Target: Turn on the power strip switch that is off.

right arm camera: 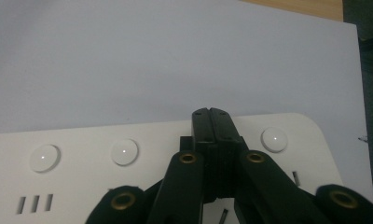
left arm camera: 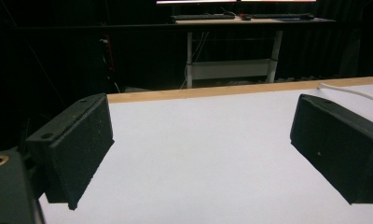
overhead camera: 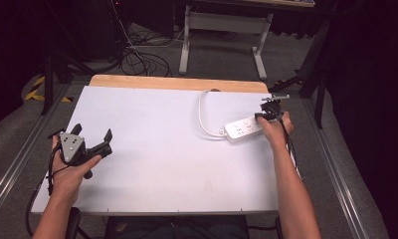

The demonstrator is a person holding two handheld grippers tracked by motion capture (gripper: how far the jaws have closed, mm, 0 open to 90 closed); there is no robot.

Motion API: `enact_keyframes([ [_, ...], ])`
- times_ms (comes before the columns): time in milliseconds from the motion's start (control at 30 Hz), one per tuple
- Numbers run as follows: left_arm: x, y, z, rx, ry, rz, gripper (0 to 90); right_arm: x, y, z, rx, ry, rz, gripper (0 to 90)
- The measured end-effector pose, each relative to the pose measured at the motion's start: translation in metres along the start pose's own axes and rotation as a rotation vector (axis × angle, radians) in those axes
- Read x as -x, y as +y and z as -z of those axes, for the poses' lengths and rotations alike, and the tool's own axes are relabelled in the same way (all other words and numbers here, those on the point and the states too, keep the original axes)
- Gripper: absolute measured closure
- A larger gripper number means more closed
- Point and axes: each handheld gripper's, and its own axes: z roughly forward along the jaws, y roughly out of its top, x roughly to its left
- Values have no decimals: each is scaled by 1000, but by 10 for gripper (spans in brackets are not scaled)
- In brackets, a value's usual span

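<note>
A dark room with black surroundings fills the upper frame; grey carpeted floor [overhead camera: 222,52] runs behind the white-topped table [overhead camera: 152,164], whose far edge shows bare wood; a white-legged desk [overhead camera: 226,25] stands at upper centre; tangled cables [overhead camera: 137,57] lie at upper left; yellow-black hazard tape [overhead camera: 35,88] marks the left floor.

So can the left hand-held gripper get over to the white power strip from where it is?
Probably yes. The left hand-held gripper is open over bare white table, with nothing lying between it and the power strip, though the shut right hand-held gripper is already at the strip's far end.
</note>
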Motion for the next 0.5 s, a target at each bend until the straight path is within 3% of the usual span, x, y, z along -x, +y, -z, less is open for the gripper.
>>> enact_keyframes([
  [133,1,0,0,-2,-5,-3,63,3,-1,-2,13,9,-19,900],
  [367,1,0,0,-4,-8,-4,64,1,-1,-3,9,-7,-12,900],
  [500,1,0,1,-5,-7,-4,64,4,-2,-3,8,43,-42,900],
])
